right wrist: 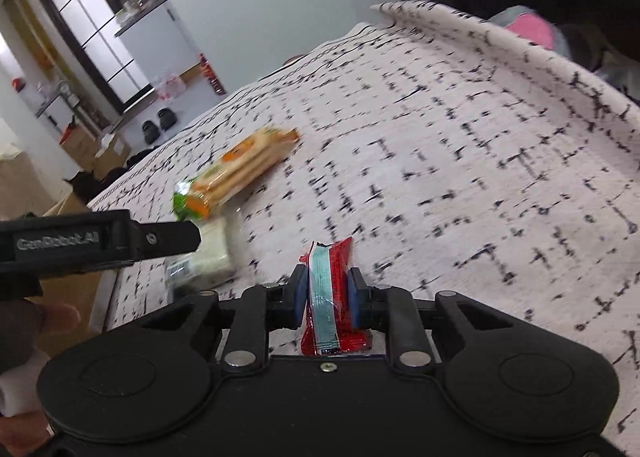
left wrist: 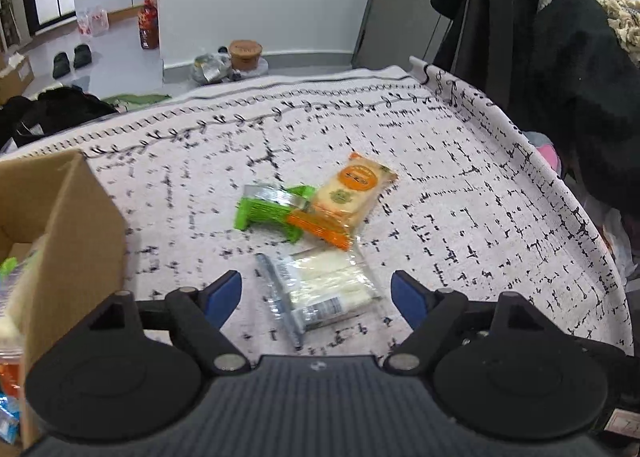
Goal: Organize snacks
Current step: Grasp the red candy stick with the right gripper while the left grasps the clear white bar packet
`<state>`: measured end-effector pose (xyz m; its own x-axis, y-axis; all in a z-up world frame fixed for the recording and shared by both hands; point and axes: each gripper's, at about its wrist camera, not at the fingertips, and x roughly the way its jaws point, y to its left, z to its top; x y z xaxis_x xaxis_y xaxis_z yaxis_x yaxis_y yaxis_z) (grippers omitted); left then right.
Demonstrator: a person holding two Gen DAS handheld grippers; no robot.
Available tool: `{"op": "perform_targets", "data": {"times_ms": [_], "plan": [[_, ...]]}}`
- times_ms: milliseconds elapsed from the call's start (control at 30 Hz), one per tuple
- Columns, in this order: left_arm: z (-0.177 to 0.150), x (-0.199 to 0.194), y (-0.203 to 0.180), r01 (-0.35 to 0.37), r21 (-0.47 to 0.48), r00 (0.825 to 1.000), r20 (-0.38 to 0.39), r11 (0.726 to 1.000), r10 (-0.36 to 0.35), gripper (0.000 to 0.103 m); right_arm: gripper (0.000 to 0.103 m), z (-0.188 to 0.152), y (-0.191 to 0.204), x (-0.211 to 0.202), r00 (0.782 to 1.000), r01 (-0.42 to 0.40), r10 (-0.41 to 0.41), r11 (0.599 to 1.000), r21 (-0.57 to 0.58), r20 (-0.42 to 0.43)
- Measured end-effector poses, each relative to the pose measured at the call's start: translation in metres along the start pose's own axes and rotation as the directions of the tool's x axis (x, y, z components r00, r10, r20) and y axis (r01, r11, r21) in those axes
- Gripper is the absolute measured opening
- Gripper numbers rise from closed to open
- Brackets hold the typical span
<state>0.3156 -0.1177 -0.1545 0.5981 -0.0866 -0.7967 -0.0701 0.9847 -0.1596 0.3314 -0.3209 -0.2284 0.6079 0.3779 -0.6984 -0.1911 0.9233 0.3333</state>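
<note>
Across most of both frames I see the patterned cloth (left wrist: 460, 193) covering the desk; the cardboard box (left wrist: 60, 225) sits at the left edge of the left view. At centre lie an orange cracker pack (left wrist: 352, 193) overlapping a green packet (left wrist: 268, 211), with a clear pack of white bars (left wrist: 324, 289) just below — between my left gripper (left wrist: 316, 293) fingers, which stand wide apart. My right gripper (right wrist: 327, 293) is clamped on a red-and-blue wrapper (right wrist: 326, 289). I judge slippery film risks sliding free, and the left fingers could snag the cloth.

I see glossy plastic film on the red wrapper (right wrist: 334, 297) and clear packet (left wrist: 320, 293). The patterned cloth (left wrist: 460, 185) looks matt and woven; the box (left wrist: 60, 217) is dull cardboard.
</note>
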Motion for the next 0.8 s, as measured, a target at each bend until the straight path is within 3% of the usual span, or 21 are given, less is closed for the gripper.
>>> {"op": "perform_targets", "data": {"times_ms": [233,500,633,733,800], "plan": [[0.009,0.024,-0.008,-0.040,-0.035,0.998,-0.052,0.999,0.038,0.083,0.021,0.006,-0.008,-0.005,0.999,0.034,-0.035,0.999,0.018,0.037],[0.002,0.047,-0.013,-0.098,-0.054,0.990,-0.107,0.994,0.091,0.083,0.028,0.003,-0.005,0.000,0.999,0.046,-0.046,0.999,-0.021,0.011],[-0.004,0.049,-0.007,-0.108,-0.073,0.988,-0.117,0.991,0.099,0.083,0.027,0.003,-0.002,0.003,0.999,0.045,-0.045,0.998,-0.037,0.001],[-0.006,0.048,-0.006,-0.111,-0.063,0.988,-0.114,0.992,0.103,0.078,0.021,0.002,-0.001,0.003,0.999,0.038,-0.038,0.998,-0.042,-0.004],[-0.006,0.047,-0.005,-0.112,-0.062,0.988,-0.110,0.992,0.105,0.069,0.021,0.002,0.001,0.002,0.999,0.037,-0.037,0.998,-0.043,0.000]]}}
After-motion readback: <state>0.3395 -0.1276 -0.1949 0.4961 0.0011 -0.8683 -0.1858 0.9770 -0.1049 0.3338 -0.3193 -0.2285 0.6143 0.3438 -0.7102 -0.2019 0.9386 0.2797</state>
